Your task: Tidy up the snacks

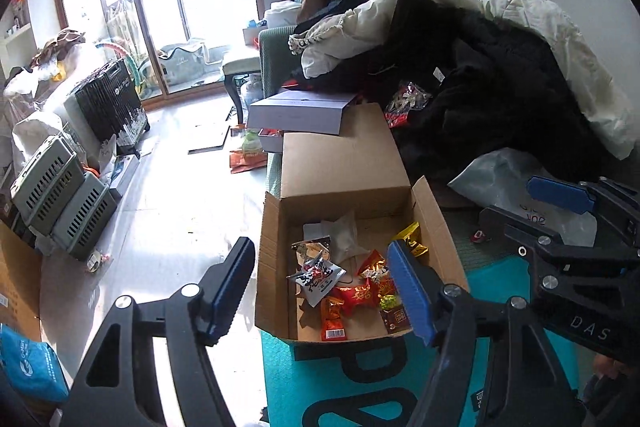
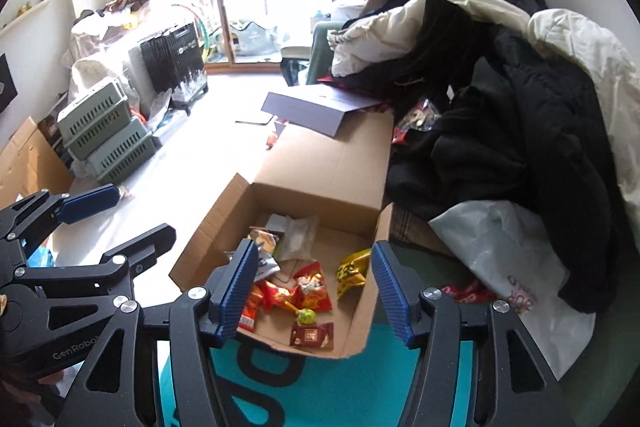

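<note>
**Both grippers hang empty above a box of snacks**

Several small snack packets (image 1: 352, 287) lie loose in the bottom of an open cardboard box (image 1: 272, 267). Most are red and gold; one is white with dark lettering, one is yellow (image 2: 352, 269), and a pale pouch (image 1: 344, 235) sits toward the back. They are gathered in the near half of the box, some overlapping, which reads as dropped in rather than arranged. The box rests on a teal mat (image 1: 320, 387) with dark lettering, its lid flap folded back flat so the inside stays reachable from above.

The left gripper (image 1: 320, 291) and the right gripper (image 2: 316, 291) both hover over the box, tilted downward, side by side. Each has its blue-padded jaws standing apart with nothing between them. I judge that both are free for the next packet.

Beyond the box, a flat grey carton (image 1: 296, 111) lies on the far end of the flap. To the right, a heap of dark and cream clothing (image 1: 500, 79) crowds close, with a white plastic bag (image 2: 508, 259) at its foot and another red snack bag (image 1: 408, 103) tucked against the clothes, likely waiting to be sorted.

Seen from the left wrist, the box's right wall and a small red item (image 1: 477, 235) on the mat beside it show. Seen from the right wrist, the yellow packet appears whole, as does a brown packet (image 2: 312, 335) nearest the front edge. Slatted green crates (image 2: 104, 139) stand across the floor.
</note>
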Motion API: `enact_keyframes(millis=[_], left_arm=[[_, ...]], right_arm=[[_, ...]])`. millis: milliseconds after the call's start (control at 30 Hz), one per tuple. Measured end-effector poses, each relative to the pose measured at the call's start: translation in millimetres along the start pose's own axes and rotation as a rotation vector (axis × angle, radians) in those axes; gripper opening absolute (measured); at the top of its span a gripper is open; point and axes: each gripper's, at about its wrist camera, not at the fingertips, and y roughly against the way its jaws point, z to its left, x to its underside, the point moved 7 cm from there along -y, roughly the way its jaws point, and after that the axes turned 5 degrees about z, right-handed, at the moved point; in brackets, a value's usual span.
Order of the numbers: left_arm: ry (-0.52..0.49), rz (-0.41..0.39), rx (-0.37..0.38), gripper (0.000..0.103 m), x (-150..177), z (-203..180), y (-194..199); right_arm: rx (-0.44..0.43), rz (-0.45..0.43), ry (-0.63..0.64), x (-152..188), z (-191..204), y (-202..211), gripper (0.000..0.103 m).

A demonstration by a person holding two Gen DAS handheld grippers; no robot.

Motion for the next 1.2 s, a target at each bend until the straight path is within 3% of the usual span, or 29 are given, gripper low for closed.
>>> enact_keyframes(millis=[233,633,1200], left_arm=[[0.025,-0.045,0.021,0.068,11.9,-1.2,45.3],[0.048,-0.056,-0.014,0.068,55.1,2.9,86.6],[0.103,-0.012,-0.044,0.068,141.8,-6.1,102.9]], right_arm=[[0.022,-0.087,-0.004,6.5,1.9,56.9,0.074],[0.038,-0.123,-0.005,52.0,18.0,101.8,0.074],[0.018,-0.027,-0.032,139.7,38.5,104.7,0.074]])
